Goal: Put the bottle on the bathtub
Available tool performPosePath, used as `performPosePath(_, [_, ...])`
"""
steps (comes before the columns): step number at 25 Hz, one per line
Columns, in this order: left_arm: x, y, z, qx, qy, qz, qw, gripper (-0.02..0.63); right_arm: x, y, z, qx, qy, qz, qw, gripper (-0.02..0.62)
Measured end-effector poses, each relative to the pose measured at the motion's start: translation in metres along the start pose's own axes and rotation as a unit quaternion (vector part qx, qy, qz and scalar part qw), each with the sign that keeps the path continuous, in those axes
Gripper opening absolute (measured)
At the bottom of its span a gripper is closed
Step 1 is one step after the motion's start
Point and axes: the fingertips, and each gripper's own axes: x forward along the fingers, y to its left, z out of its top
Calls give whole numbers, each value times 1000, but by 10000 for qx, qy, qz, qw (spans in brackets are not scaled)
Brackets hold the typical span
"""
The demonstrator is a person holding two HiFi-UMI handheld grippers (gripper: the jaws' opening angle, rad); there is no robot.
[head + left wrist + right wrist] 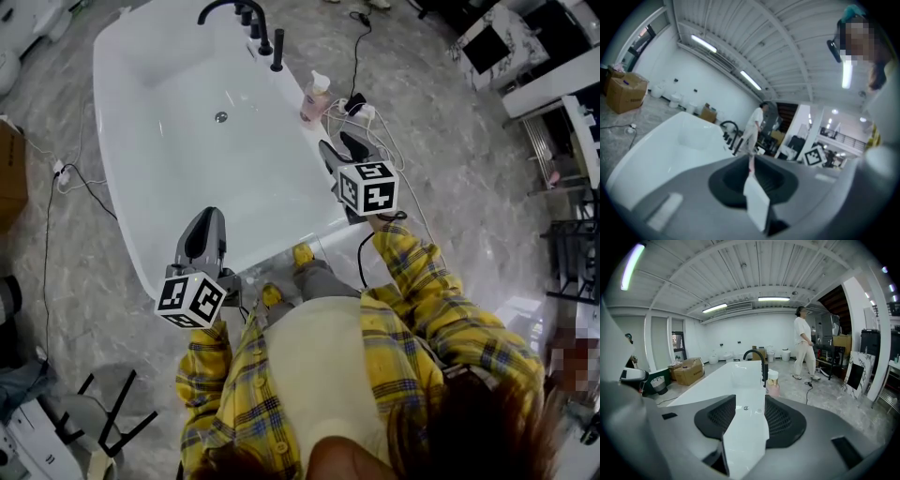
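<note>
The right gripper (750, 402) has its jaws well apart and holds nothing; only the white inside of the bathtub (736, 376) shows through the gap. The left gripper (751, 161) has its jaws pressed together in a thin line, with nothing visible between them.

In the head view the right gripper (339, 145) hangs just outside the tub's long side, pointing along it. The left gripper (208, 217) is over the near end of the bathtub (187, 178). Both are held out from yellow plaid sleeves (422, 281).

Ahead of the right gripper, slightly right of its gap, the bottle (773, 383) stands upright on the tub's rim, clear of the jaws. It is pinkish with a white pump top. From above, the bottle (316, 97) sits just short of the black faucet (265, 37). That faucet (761, 363) rises right behind the bottle.

Between the right gripper and the bottle, on the floor, lies a power strip with cables (356, 105). Farther off to the right a person in white (804, 348) stands, and to the left sits a cardboard box (686, 371).
</note>
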Motion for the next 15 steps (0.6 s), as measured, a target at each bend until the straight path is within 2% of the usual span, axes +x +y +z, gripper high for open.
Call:
performPosePath(4, [-6,-4,3,43,1,-64,10000,37,-19,18,3,51,-15,157,9999,133])
performPosePath(15, [-14,-22,6,197,-28,-233,9995,37,-62,58,13,93,-292,577,9979,35])
